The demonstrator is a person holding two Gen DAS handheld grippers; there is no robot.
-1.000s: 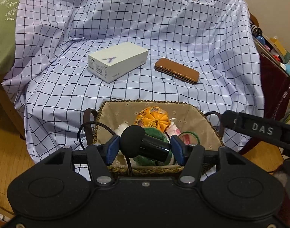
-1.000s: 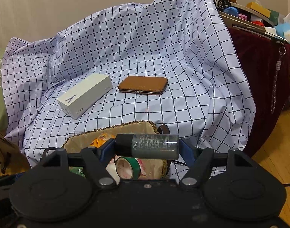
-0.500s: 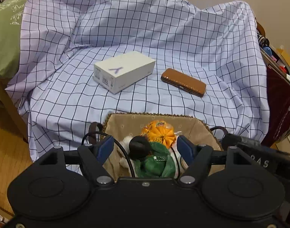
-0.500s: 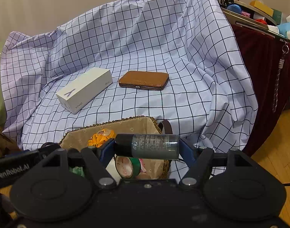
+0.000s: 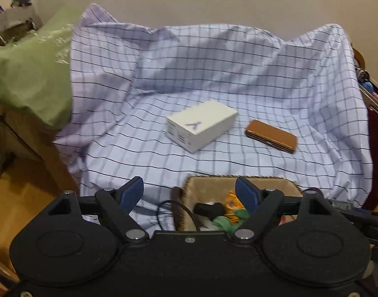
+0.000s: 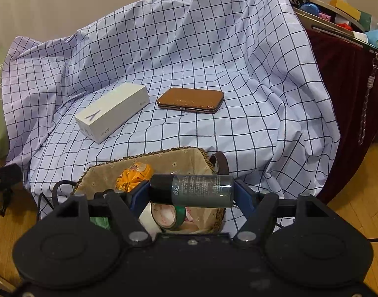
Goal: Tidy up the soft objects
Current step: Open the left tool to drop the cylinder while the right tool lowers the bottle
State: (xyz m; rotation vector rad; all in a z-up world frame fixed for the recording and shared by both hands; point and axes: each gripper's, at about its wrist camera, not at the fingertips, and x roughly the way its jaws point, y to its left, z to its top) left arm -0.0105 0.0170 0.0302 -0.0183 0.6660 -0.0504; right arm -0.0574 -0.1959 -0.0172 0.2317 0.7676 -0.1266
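Checked sheet (image 6: 213,57) carries white box (image 6: 112,112), brown case (image 6: 190,100), basket (image 6: 149,163).

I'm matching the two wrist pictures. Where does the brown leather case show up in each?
Left wrist view: brown leather case lies right of centre on the checked cloth.
Right wrist view: the case lies just above centre.
Shared landmark: the white box, left of the case in both.

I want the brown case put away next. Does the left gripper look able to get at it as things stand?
Probably yes. The left gripper holds nothing, its jaws opening, and the brown case lies flat on the checked cloth beyond the basket, apart from the white box, with nothing on it.
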